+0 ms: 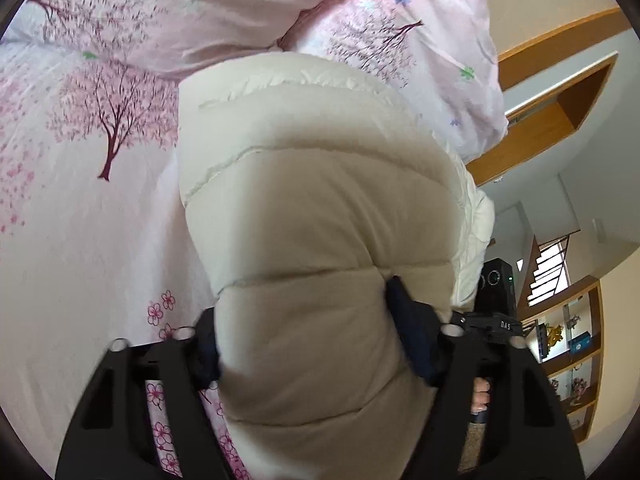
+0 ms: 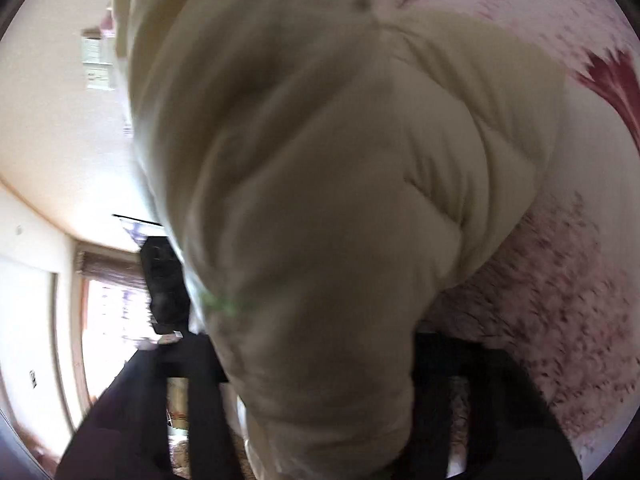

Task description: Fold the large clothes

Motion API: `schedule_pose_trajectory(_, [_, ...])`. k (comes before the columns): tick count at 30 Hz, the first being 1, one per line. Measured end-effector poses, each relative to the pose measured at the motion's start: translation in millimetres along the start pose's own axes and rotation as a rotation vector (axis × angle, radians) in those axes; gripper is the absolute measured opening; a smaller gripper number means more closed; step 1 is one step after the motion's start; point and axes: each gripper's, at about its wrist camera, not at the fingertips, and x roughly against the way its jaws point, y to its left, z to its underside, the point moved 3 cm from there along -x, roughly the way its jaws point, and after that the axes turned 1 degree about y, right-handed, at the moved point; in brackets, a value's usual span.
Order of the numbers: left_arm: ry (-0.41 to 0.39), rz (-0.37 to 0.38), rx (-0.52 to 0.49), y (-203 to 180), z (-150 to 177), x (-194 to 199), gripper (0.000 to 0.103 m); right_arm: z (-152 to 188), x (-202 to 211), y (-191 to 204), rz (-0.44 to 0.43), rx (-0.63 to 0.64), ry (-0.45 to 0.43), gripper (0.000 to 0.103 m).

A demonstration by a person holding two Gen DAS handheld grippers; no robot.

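Observation:
A cream quilted puffer jacket (image 1: 312, 208) fills the middle of the left wrist view, lifted above a bed with a pink cherry-tree sheet (image 1: 80, 208). My left gripper (image 1: 304, 344) is shut on a thick padded fold of the jacket, its dark pads (image 1: 412, 320) pressed into both sides. In the blurred right wrist view the same jacket (image 2: 328, 184) bulges between the black fingers (image 2: 200, 400) of my right gripper (image 2: 320, 392), which is shut on it. The other gripper's body shows in the left wrist view (image 1: 494, 288).
Two pink flowered pillows (image 1: 224, 12) lie at the head of the bed behind the jacket. Wooden wall shelves (image 1: 560, 92) and a shelf unit with ornaments (image 1: 568, 344) stand at the right. A bright window (image 2: 112, 312) shows at the lower left of the right wrist view.

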Motion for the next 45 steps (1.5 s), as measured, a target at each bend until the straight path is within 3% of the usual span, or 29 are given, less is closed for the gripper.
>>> schedule_pose_trajectory(2, [-0.015, 0.003, -0.014, -4.1, 0.0, 5.4, 0.051, 0.2, 6.8, 10.6, -0.012, 0.053, -0.013, 0.023])
schedule_pose_trajectory(5, [-0.052, 0.023, -0.022, -12.6, -3.6, 16.8, 0.043, -1.9, 11.4, 28.1, -0.011, 0.106, -0.022, 0.019])
schedule_pose_trajectory(11, [-0.14, 0.016, -0.04, -18.8, -18.1, 47.4, 0.041, -15.6, -14.0, 60.5, -0.037, 0.179, -0.031, 0.018])
schedule_pose_trajectory(17, [-0.157, -0.046, 0.009, 6.4, -28.4, 53.9, 0.042, -23.4, -15.2, 45.5, -0.038, 0.185, -0.007, 0.018])
schedule_pose_trajectory(22, [-0.129, -0.09, 0.087, 42.8, -26.7, 46.1, 0.05, -27.7, -36.8, 4.2, -0.01, 0.056, 0.049, 0.021])
schedule_pose_trajectory(29, [-0.115, -0.184, 0.081, 48.4, -21.0, 37.1, 0.069, -32.8, -40.4, -15.3, 0.051, -0.025, 0.071, 0.034])
schedule_pose_trajectory(31, [-0.119, -0.219, 0.069, 42.6, -19.2, 39.5, 0.072, -29.6, -35.8, -17.1, 0.09, -0.022, 0.063, 0.043])
schedule_pose_trajectory(33, [-0.14, -0.273, 0.027, 30.0, -15.4, 48.6, 0.073, -20.9, -19.5, -15.1, 0.195, 0.032, 0.022, 0.062])
schedule_pose_trajectory(35, [-0.172, -0.335, -0.019, 19.5, -14.0, 60.3, 0.074, -8.4, 8.3, -3.5, 0.326, 0.115, -0.073, 0.07])
schedule_pose_trajectory(37, [-0.224, -0.421, -0.093, 3.5, -7.8, 75.5, 0.074, -1.2, 35.3, 8.7, 0.42, 0.185, -0.189, 0.07])
schedule_pose_trajectory(39, [-0.277, -0.495, -0.18, -17.5, 2.4, 88.8, 0.074, 16.9, 66.4, 30.3, 0.534, 0.292, -0.368, 0.062])
schedule_pose_trajectory(40, [-0.289, -0.507, -0.209, -25.3, 5.2, 91.0, 0.074, 27.6, 75.0, 40.7, 0.555, 0.353, -0.422, 0.055])
schedule_pose_trajectory(41, [-0.299, -0.522, -0.252, -36.4, 11.9, 92.5, 0.074, 43.2, 77.3, 53.0, 0.547, 0.435, -0.433, 0.042])
schedule_pose_trajectory(42, [-0.304, -0.533, -0.298, -46.8, 18.9, 92.1, 0.074, 59.4, 71.0, 63.6, 0.532, 0.487, -0.407, 0.03])
schedule_pose_trajectory(45, [-0.302, -0.555, -0.389, -66.9, 34.9, 85.2, 0.074, 93.0, 45.9, 65.4, 0.535, 0.619, -0.265, 0.016])
